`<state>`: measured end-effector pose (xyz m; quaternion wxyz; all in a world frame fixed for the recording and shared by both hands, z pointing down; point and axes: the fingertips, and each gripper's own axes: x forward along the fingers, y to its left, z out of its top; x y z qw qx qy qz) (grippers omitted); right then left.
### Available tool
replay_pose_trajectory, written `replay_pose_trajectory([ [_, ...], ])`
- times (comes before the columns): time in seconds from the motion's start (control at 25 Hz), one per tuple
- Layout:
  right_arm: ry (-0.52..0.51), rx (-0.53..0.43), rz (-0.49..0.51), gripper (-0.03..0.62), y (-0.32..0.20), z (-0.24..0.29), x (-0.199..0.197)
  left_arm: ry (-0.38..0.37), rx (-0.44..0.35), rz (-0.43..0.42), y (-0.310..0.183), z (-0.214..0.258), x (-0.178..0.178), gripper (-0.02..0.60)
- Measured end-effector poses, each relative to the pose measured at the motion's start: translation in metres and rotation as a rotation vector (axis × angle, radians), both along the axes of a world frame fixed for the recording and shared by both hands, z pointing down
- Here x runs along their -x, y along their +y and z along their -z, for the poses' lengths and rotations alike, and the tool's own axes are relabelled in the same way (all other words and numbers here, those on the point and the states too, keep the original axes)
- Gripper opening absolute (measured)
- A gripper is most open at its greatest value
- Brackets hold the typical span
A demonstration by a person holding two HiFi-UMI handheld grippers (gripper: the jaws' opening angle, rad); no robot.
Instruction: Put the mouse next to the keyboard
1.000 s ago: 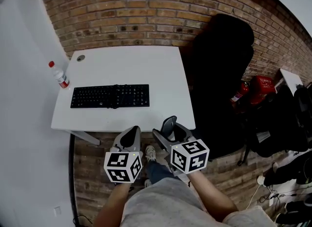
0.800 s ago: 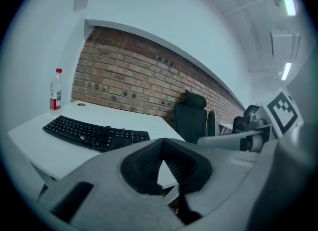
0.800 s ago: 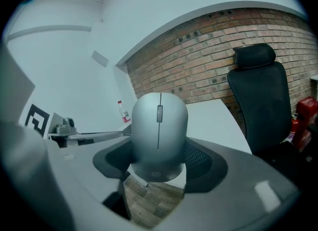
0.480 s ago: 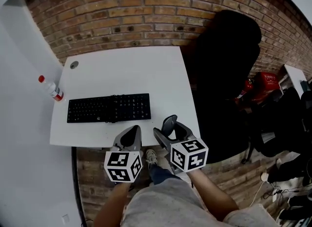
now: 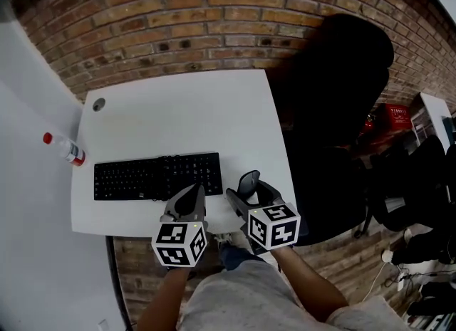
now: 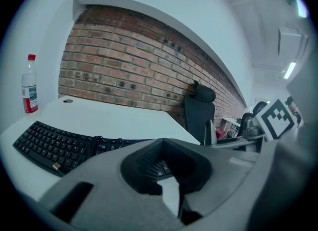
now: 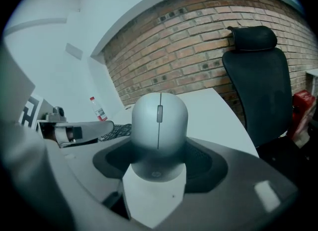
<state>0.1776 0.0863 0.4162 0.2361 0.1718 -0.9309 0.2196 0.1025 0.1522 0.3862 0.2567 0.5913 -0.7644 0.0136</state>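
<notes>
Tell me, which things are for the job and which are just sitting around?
For the job: the mouse, held in the right gripper; the keyboard.
Just sitting around: the bottle; the black chair.

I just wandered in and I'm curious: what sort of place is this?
Most likely an office or workroom: a white desk carries a black keyboard, a black office chair stands beside it, and a brick wall runs behind.
</notes>
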Motion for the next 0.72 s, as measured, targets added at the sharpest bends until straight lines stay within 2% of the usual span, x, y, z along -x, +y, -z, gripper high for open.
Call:
replay_pose_trajectory([
  [0.32, 0.095, 0.009, -0.023, 0.313, -0.023, -0.039, 0.018, 0.040, 0.059, -0.006, -0.027, -0.024, 0.033, -0.008],
  [0.72, 0.181, 0.046, -0.059, 0.313, -0.044, -0.064, 0.022, 0.036, 0.100, -0.036, -0.055, -0.029, 0.051, -0.006],
])
